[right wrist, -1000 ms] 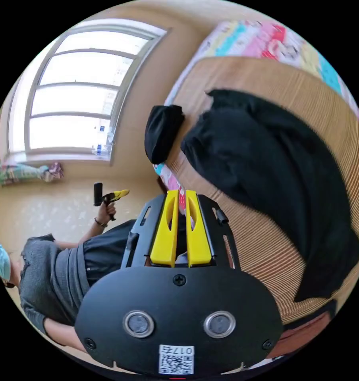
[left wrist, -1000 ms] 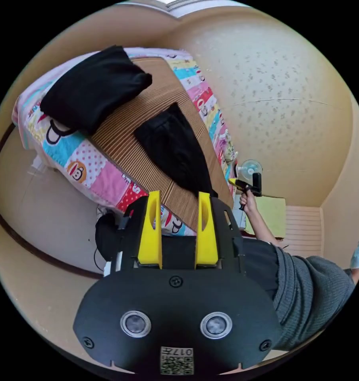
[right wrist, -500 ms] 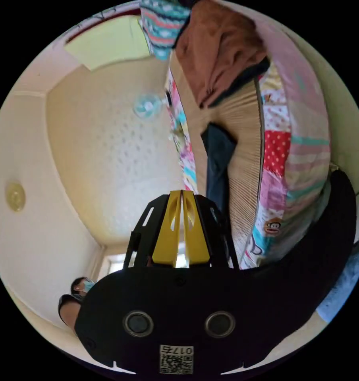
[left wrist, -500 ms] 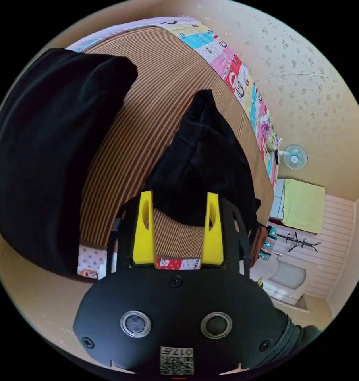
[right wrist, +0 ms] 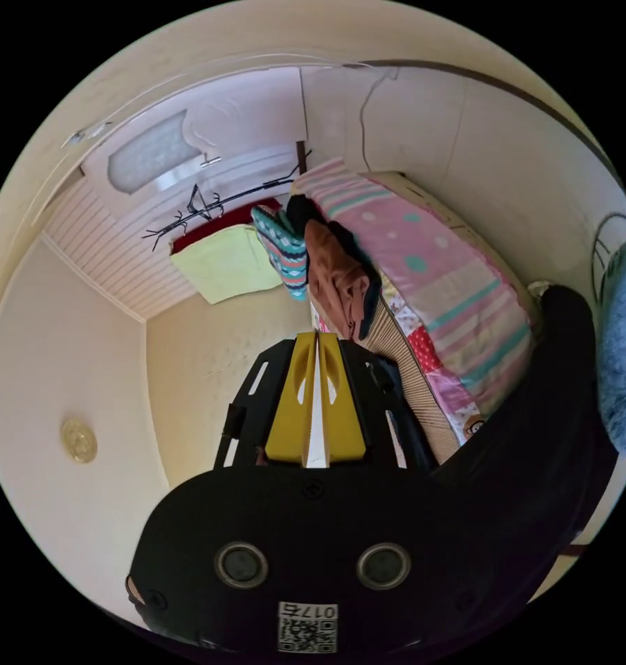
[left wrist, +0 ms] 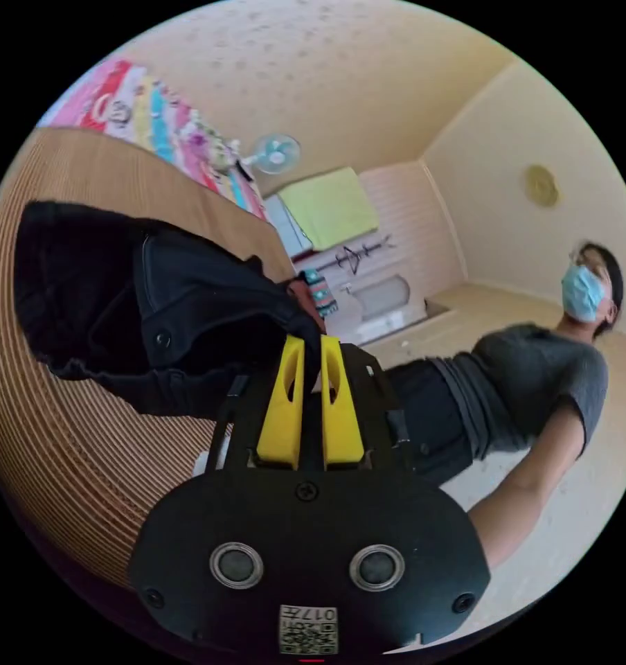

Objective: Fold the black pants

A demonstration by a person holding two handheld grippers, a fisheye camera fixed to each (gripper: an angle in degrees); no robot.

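The black pants (left wrist: 154, 305) lie crumpled on a striped brown mat (left wrist: 64, 443) in the left gripper view, waistband and buttons facing up. My left gripper (left wrist: 311, 341) sits at the pants' near edge, its yellow jaws almost together with black cloth pinched between the tips. In the right gripper view, my right gripper (right wrist: 316, 337) is shut with nothing in it, held in the air beside the bed and pointing at the wall.
A person in a grey top (left wrist: 528, 388) stands at the right. A fan (left wrist: 275, 154) and a yellow-green cloth (left wrist: 327, 208) are by the far wall. A brown garment (right wrist: 337, 284) lies on the bed's patchwork quilt (right wrist: 451, 291). A black bundle (right wrist: 534, 443) is nearby.
My left gripper has gone from open above the mat to shut on the pants' edge. The right gripper stays shut, and its view has swung from the bed's side toward the wall.
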